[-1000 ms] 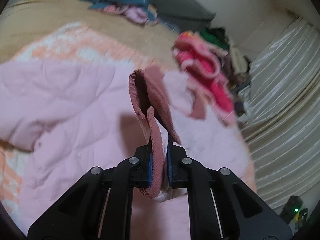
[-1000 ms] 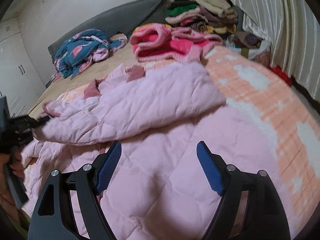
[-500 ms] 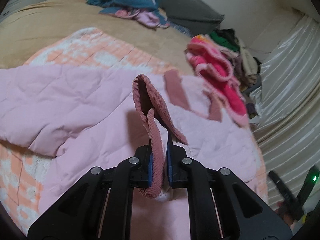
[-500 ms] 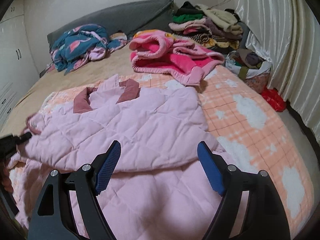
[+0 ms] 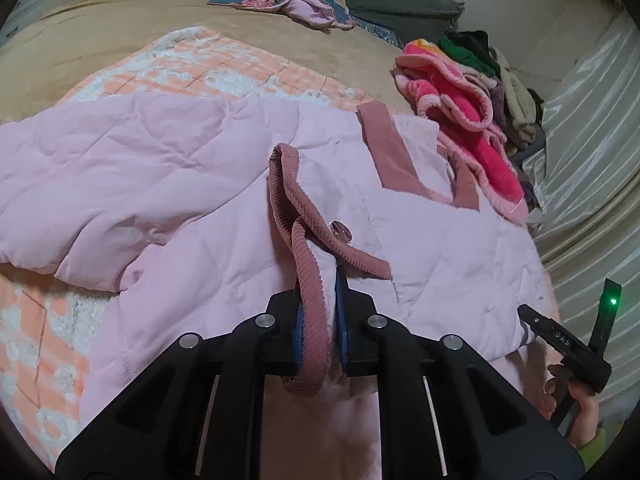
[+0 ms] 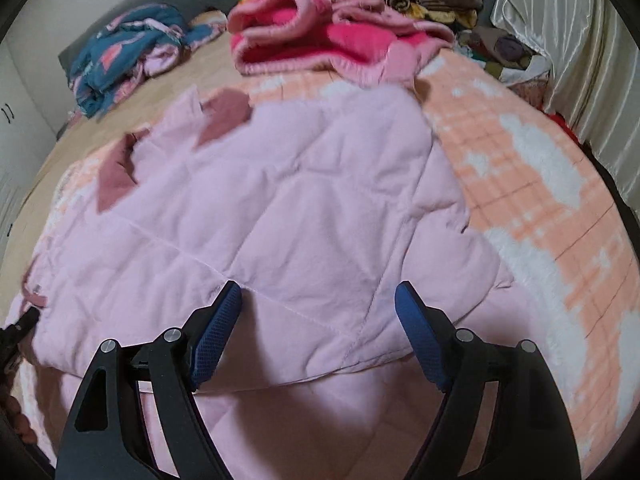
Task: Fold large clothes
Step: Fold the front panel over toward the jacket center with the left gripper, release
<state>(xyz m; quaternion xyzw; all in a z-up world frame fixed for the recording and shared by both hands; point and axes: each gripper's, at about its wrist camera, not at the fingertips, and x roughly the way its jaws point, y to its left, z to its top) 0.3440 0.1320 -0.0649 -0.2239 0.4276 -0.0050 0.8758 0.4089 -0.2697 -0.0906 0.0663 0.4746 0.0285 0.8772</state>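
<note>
Left gripper [image 5: 320,316] points steeply downward, jaws clamped tight. Right gripper [image 6: 318,320] angles downward, blue pads [image 6: 216,332] spread wide and gripping nothing.

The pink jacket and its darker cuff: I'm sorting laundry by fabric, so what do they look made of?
The pink jacket looks like a matte, padded woven shell: stitched quilting lines and soft puckers. The cuff, clamped in the left tongs, looks like dusty-rose corduroy or ribbed knit, judging by fine parallel ridges. Fibre content can't be told.

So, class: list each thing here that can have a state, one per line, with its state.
Left tongs: shut on the ribbed cuff.
Right tongs: open, empty, above the jacket.
Pink quilted jacket: spread on the bed, sleeve folded across.
Pink fleece garment: crumpled, unfolded.
Blue patterned garment: crumpled.
</note>
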